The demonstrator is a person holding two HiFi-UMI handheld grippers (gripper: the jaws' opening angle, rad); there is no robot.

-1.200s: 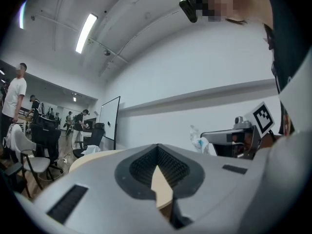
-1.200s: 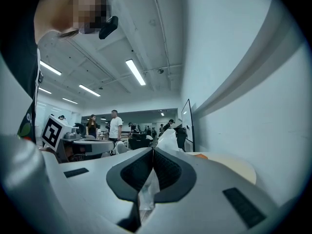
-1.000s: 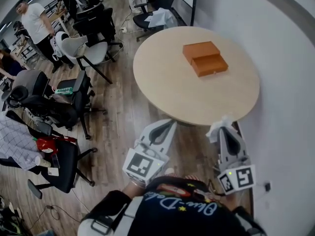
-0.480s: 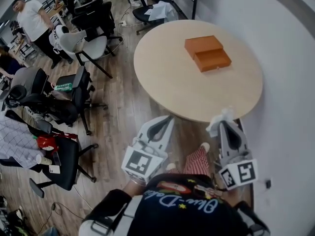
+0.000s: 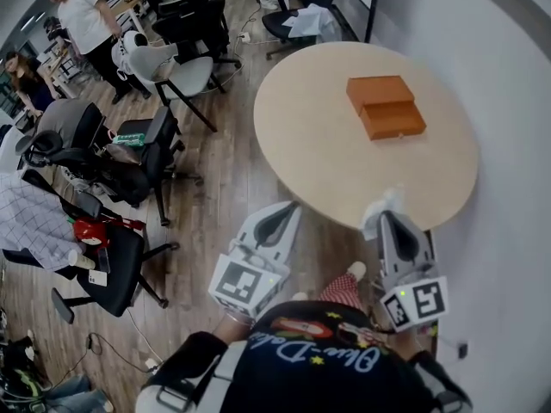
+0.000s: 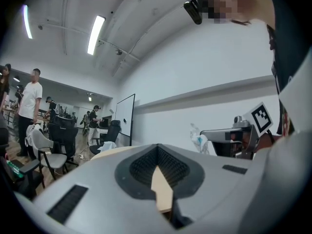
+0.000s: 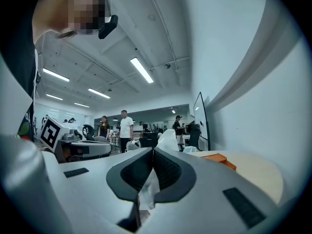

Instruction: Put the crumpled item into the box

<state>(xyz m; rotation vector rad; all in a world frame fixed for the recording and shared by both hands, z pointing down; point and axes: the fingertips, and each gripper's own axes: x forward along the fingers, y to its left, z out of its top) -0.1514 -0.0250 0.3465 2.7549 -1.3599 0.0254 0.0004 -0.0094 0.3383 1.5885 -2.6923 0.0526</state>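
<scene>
- At the near left, the left gripper [image 5: 284, 209] hangs short of the table [image 5: 301, 136], jaws pressed together on nothing, seemingly kept out of the way.
- Near right, the right gripper [image 5: 392, 222] is clamped on the crumpled item [image 5: 382, 206], a white wad poking past its tips at the table's near edge, apparently ready for carrying.
- Far right, the orange box [image 5: 386, 106] sits on the table, well apart from the wad; whether it is open is unclear.

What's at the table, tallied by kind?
Tongs: 2, left tongs, right tongs
Wad: 1, white, in right tongs
Box: 1, orange
Table: 1
Total: 5
</scene>
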